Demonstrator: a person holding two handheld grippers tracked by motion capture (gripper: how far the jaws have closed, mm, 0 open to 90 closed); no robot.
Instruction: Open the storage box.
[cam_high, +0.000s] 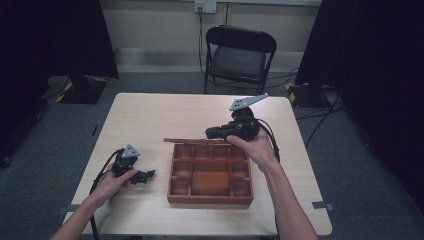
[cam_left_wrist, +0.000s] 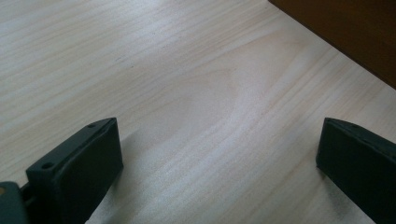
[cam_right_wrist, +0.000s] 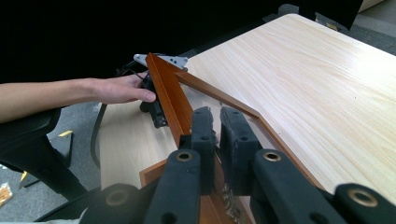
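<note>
A wooden compartment box (cam_high: 210, 174) sits on the pale surface (cam_high: 150, 115). Left of it, the left gripper (cam_high: 145, 175) rests low, fingers wide apart on nothing. At the box's far edge, the right gripper (cam_high: 214, 133) clamps the raised, glass-paned lid (cam_high: 192, 141).

Bare tabletop (cam_high: 150, 117) open to the left of and beyond the wooden compartment box (cam_high: 210, 173), raised glazed lid (cam_high: 196, 141) barring its far edge, left claw (cam_high: 145, 175) parked just beside its left wall
</note>
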